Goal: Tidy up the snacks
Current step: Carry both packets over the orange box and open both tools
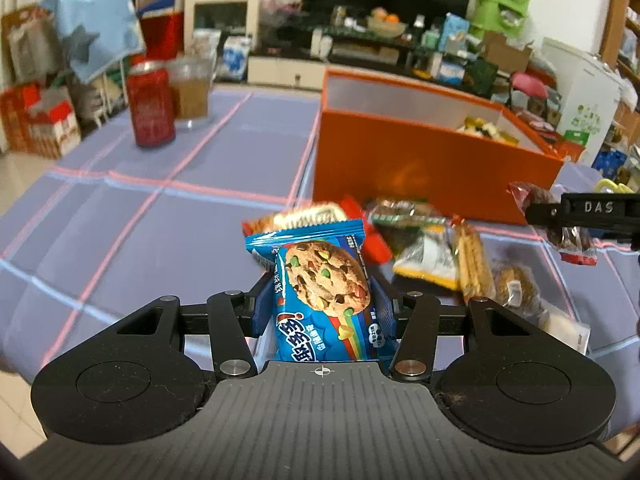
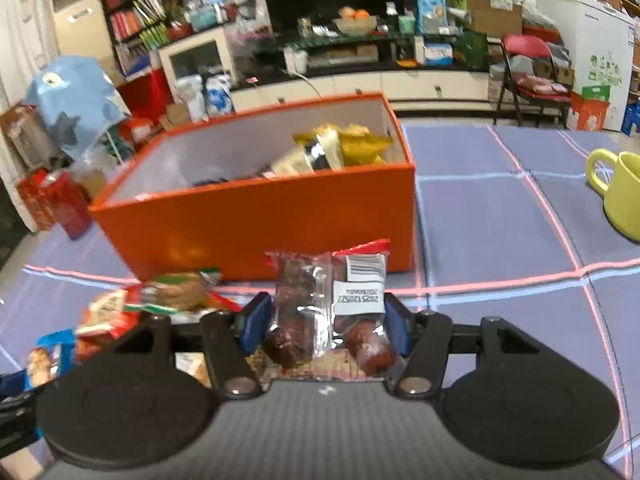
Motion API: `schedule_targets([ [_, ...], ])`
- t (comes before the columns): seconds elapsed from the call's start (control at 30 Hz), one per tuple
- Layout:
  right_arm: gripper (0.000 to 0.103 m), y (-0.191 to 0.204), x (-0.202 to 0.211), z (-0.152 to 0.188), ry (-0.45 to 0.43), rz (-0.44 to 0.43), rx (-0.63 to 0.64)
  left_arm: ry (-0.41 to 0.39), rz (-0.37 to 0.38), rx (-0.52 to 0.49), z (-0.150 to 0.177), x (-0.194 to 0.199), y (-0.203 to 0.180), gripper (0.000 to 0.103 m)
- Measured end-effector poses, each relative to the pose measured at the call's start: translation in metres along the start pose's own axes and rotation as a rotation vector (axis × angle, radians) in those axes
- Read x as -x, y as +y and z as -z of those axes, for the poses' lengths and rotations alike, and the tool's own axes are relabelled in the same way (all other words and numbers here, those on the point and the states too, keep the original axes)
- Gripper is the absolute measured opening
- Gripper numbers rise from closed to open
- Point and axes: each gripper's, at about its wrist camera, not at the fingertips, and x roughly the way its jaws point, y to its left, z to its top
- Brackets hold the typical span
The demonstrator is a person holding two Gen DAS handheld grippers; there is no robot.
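Observation:
A blue chocolate-chip cookie packet (image 1: 324,280) stands upright between the blue pads of my left gripper (image 1: 322,284), which is shut on it above the table. My right gripper (image 2: 326,314) is shut on a clear packet of dark red round snacks (image 2: 304,304) with a white label. In the left wrist view that packet (image 1: 568,236) hangs off the table at the right edge. Behind both stands an orange box (image 2: 260,216) (image 1: 420,160) with gold and dark packets inside. Several loose snack packets (image 1: 428,248) (image 2: 168,296) lie on the cloth in front of the box.
A red can (image 1: 150,108) and a glass cup (image 1: 192,92) stand at the table's far left. A yellow mug (image 2: 620,192) sits right of the box. The blue tablecloth (image 1: 140,220) has pink lines. Shelves, a TV stand and cluttered furniture fill the room behind.

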Motion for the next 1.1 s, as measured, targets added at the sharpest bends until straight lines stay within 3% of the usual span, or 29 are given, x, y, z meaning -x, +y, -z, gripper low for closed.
schedule_targets([
  [0.13, 0.060, 0.017, 0.019, -0.004, -0.053, -0.054, 0.041, -0.025, -0.004, -0.032, -0.003, 0.005, -0.003, 0.027],
  [0.27, 0.060, 0.033, 0.033, -0.008, -0.097, -0.080, 0.095, -0.002, -0.026, -0.026, -0.006, 0.000, -0.001, 0.027],
  [0.9, 0.060, 0.040, 0.036, -0.002, -0.082, -0.114, 0.109, 0.023, -0.095, -0.049, -0.009, -0.009, -0.003, 0.027],
  [1.1, 0.041, 0.043, 0.039, -0.004, -0.095, -0.105, 0.122, -0.033, -0.112, -0.092, -0.013, -0.001, -0.009, 0.027],
])
